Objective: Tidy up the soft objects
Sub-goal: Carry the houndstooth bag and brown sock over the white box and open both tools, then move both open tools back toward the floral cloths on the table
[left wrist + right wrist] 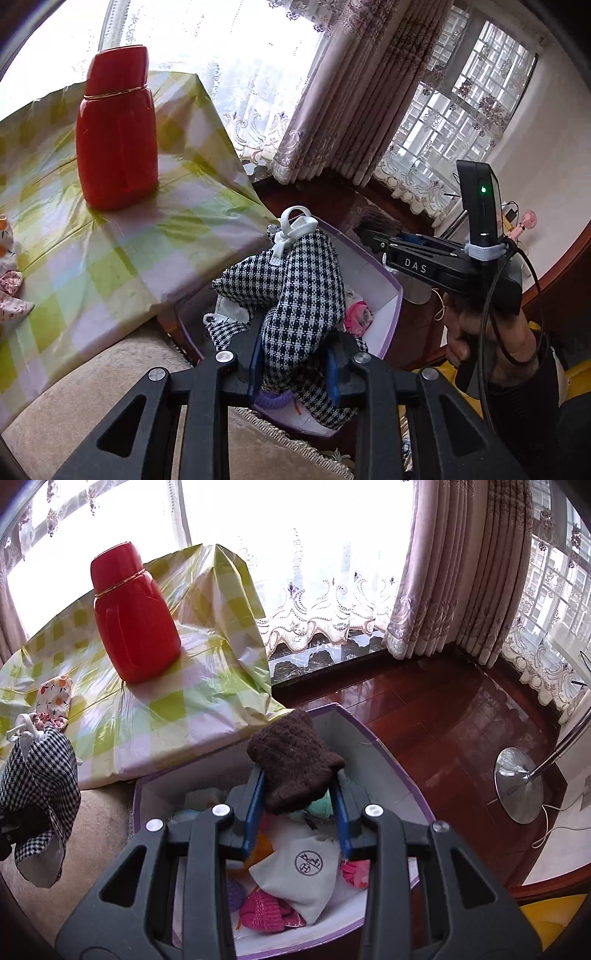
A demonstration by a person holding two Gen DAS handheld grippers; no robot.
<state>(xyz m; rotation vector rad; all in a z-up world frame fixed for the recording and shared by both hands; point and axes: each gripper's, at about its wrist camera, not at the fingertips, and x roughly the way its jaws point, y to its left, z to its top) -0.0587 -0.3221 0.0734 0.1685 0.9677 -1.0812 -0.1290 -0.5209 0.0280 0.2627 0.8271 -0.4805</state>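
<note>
The left hand-held gripper (295, 369) pinches a black-and-white checked cloth (303, 288) with a white hanger (295, 225) between its blue pads, above the open purple box (391, 306). The right hand-held gripper (299, 812) pinches a fuzzy brown knit piece (291, 760) over the same box, just past the tabletop (166, 716) edge. A red flask (133, 616) stands on the tabletop.

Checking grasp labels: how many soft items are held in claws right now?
2: black-and-white houndstooth fabric pouch in left claw; fuzzy brown knitted piece in right claw, both above the purple-rimmed box.
</note>
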